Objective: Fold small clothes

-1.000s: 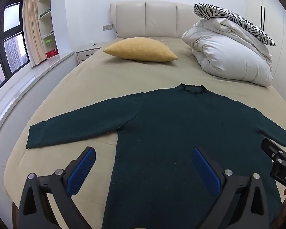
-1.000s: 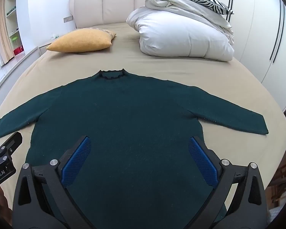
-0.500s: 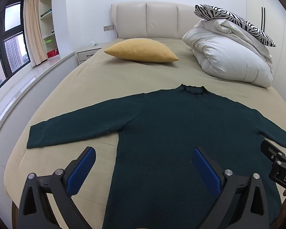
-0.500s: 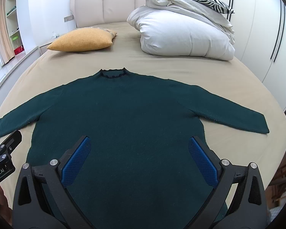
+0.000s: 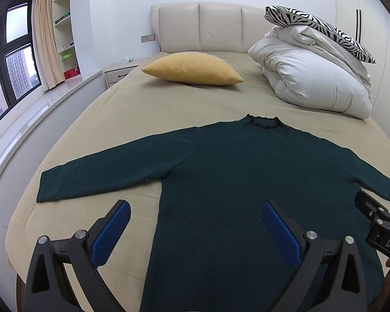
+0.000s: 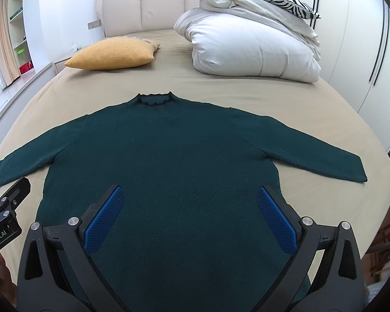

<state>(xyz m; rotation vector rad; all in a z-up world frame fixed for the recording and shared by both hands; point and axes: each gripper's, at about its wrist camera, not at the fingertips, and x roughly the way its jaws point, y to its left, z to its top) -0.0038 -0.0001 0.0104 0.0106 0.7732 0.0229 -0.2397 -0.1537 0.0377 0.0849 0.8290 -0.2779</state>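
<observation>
Both grippers hang spread wide, holding nothing: left gripper [image 5: 195, 223], right gripper [image 6: 189, 208]. Just past them the dark green knit sweater [image 6: 174, 161] lies flat (sleeves out) on the beige bed [image 6: 247, 96]. Beyond the sweater, a mustard-yellow cushion [image 5: 192, 69].

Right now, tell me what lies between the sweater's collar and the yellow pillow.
Only bare beige bedsheet; both views show nothing between the sweater collar and the yellow pillow.

A bed [image 5: 132, 119] covered in a tan sheet is seen; on it are laid a dark green sweater [image 5: 247, 171], a yellow cushion [image 5: 192, 69] and a folded white duvet [image 5: 312, 83]
</observation>
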